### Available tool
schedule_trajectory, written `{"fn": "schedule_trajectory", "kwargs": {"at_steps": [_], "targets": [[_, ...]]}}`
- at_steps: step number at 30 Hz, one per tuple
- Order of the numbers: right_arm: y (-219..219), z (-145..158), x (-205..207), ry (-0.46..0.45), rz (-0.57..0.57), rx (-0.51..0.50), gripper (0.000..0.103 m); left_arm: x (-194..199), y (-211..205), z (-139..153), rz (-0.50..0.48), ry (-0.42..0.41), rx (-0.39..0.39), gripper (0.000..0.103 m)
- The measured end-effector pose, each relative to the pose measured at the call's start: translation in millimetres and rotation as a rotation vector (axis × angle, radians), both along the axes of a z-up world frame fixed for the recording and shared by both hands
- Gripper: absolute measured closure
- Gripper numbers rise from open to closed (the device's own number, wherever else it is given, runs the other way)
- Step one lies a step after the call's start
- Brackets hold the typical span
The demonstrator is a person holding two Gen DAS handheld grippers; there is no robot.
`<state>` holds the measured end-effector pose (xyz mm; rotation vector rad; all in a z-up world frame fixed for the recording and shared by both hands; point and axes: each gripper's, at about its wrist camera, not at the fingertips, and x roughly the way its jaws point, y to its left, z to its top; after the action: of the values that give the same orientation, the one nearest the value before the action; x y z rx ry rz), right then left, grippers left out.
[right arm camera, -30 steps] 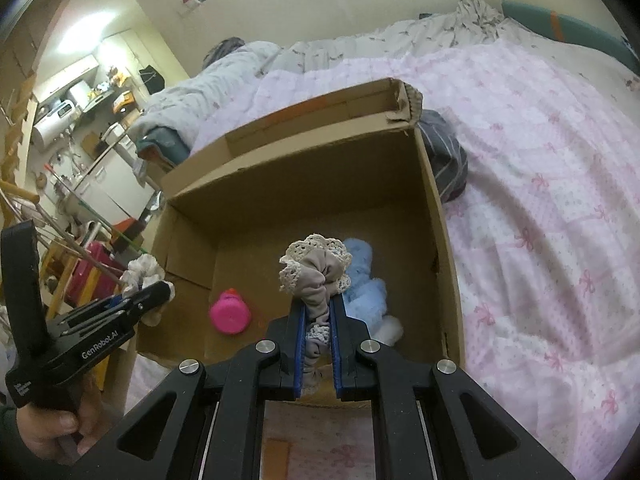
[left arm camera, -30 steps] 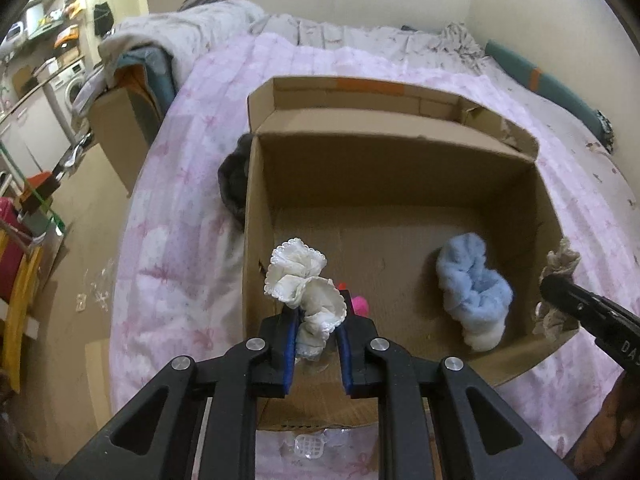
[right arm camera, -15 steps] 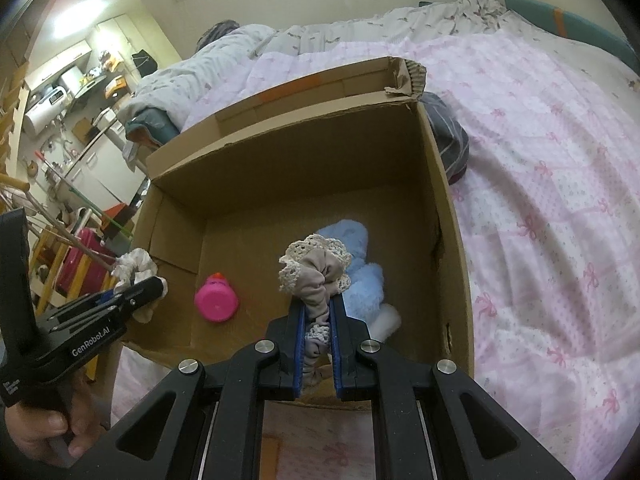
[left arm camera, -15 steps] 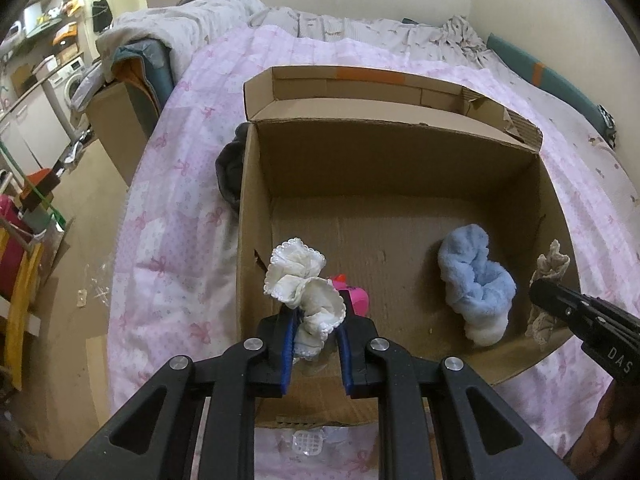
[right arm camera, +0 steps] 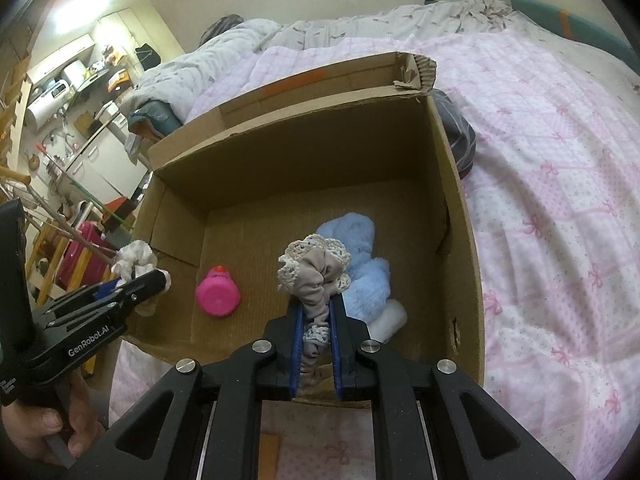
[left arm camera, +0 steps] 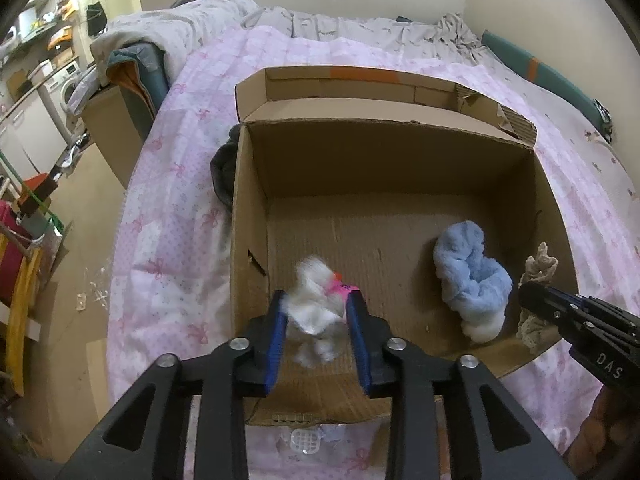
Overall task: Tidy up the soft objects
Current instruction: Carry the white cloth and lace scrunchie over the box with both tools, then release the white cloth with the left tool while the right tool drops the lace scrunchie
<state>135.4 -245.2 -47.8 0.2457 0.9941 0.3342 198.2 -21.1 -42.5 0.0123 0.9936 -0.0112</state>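
Cardboard box (left arm camera: 400, 184) sits open on a bed with a pink bow-print quilt (left arm camera: 168, 208); its far flaps stand up.

Left claw (left arm camera: 318, 314): jaws spread apart over the near-left corner of the box. White scrunchie (left arm camera: 314, 308) lies between them, motion-blurred; I cannot tell whether either pad touches it. Seen from the right wrist view, the same scrunchie (right arm camera: 134, 258) shows at the tip of this claw, above the left box wall.

Right claw (right arm camera: 316, 312): jaws closed on a beige lace-trimmed scrunchie (right arm camera: 316, 276), held over the near-right part of the box interior.

On the box floor: a pink plastic bottle (right arm camera: 218, 294) lying at near left, partly hidden behind the white scrunchie in the left wrist view; a blue fluffy cloth (left arm camera: 470, 280) at near right, with a white piece at its near end, directly below and behind the beige scrunchie.

A dark garment (left arm camera: 222, 168) lies on the quilt against the outside of the left box wall. A crumpled grey duvet (left arm camera: 192, 20) lies at the far end of the bed.
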Motion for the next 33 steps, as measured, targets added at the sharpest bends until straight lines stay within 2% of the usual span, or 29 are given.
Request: {"fn": "schedule_trajectory", "kwargs": {"at_steps": [3, 17, 18, 20, 21, 22, 26, 29, 33], "targets": [[2, -1, 0, 0.002, 0.006, -0.006, 0.091, -1, -2, 3, -0.004, -0.016, 0.012, 0.041], [6, -1, 1, 0.001, 0.016, 0.006, 0.089, -2, -6, 4, -0.014, -0.018, 0.02, 0.04], [6, -1, 1, 0.001, 0.018, 0.014, 0.082, -2, -6, 4, -0.014, -0.017, 0.02, 0.04], [6, -1, 1, 0.006, 0.014, 0.028, 0.046, -2, -6, 4, -0.013, -0.018, 0.02, 0.04], [5, 0, 1, 0.008, 0.008, 0.037, 0.015, -2, -6, 5, -0.013, -0.018, 0.02, 0.04], [4, 2, 0, -0.002, -0.001, 0.054, 0.009, -2, -6, 4, -0.015, -0.018, 0.019, 0.04], [3, 10, -3, -0.048, -0.001, 0.092, 0.009, -2, -6, 5, -0.014, -0.016, 0.02, 0.04], [5, 10, -3, -0.054, -0.006, 0.072, 0.008, -3, -6, 5, -0.013, -0.017, 0.015, 0.04], [4, 18, -10, -0.121, -0.011, 0.044, 0.002, -5, -6, 5, -0.02, -0.024, 0.009, 0.04]]}}
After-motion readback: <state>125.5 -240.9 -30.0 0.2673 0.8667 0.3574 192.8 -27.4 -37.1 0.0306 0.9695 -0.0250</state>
